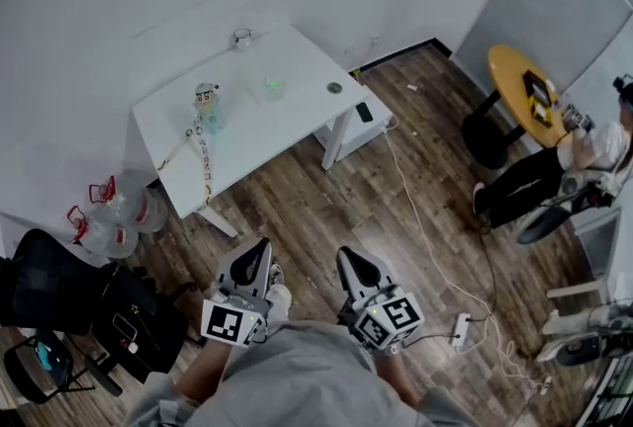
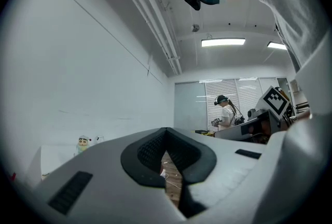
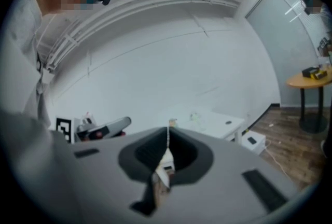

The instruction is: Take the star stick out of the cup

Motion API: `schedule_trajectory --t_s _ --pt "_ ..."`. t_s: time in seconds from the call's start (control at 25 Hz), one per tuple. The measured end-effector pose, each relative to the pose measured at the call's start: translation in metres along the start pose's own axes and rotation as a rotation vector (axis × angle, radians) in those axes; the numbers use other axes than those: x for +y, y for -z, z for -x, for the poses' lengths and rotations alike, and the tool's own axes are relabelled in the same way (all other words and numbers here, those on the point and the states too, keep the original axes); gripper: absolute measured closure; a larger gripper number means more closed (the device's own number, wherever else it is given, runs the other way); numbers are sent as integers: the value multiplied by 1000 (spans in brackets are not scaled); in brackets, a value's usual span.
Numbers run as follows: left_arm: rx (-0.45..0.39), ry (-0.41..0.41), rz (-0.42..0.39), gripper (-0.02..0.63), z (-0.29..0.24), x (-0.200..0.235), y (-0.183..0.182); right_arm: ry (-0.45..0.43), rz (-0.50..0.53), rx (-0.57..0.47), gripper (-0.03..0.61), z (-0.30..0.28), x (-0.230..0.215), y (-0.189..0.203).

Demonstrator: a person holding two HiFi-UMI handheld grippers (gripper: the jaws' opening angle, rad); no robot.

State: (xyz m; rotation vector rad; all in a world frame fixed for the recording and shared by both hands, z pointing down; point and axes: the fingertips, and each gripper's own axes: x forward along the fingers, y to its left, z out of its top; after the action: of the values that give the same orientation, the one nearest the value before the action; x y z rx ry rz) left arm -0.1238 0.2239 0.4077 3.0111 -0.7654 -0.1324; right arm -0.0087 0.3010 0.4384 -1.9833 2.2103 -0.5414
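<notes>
Approach phase, nothing grasped yet. Left gripper (image 1: 257, 252) and right gripper (image 1: 350, 259) are both held close to the body over the wood floor (image 1: 326, 208), each with its jaws together and nothing between them. The target is well apart from both: a clear plastic cup (image 1: 269, 86) on the small white rectangular table (image 1: 302, 54), with a faint green thing inside that I take to be the star stick (image 1: 273, 83). To do it well: get square to the table edge, open one gripper before reaching in, pinch the stick above the rim and lift straight up. The cup looks light, so the other gripper could steady it. Hard to read: the stick's shape and lean are too small and washed out, and the right gripper view is blurred. A cartoon-figure bottle (image 1: 206, 103) stands near the cup, keep clear
</notes>
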Motion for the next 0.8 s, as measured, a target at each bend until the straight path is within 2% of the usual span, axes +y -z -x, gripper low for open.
schedule_trajectory --t_s 0.32,0.8 --pt "41 24 27 584 -49 41 12 30 8 49 543 -61 -22 -8" --pt "12 59 32 584 -92 100 7 60 18 40 543 -121 -32 -22"
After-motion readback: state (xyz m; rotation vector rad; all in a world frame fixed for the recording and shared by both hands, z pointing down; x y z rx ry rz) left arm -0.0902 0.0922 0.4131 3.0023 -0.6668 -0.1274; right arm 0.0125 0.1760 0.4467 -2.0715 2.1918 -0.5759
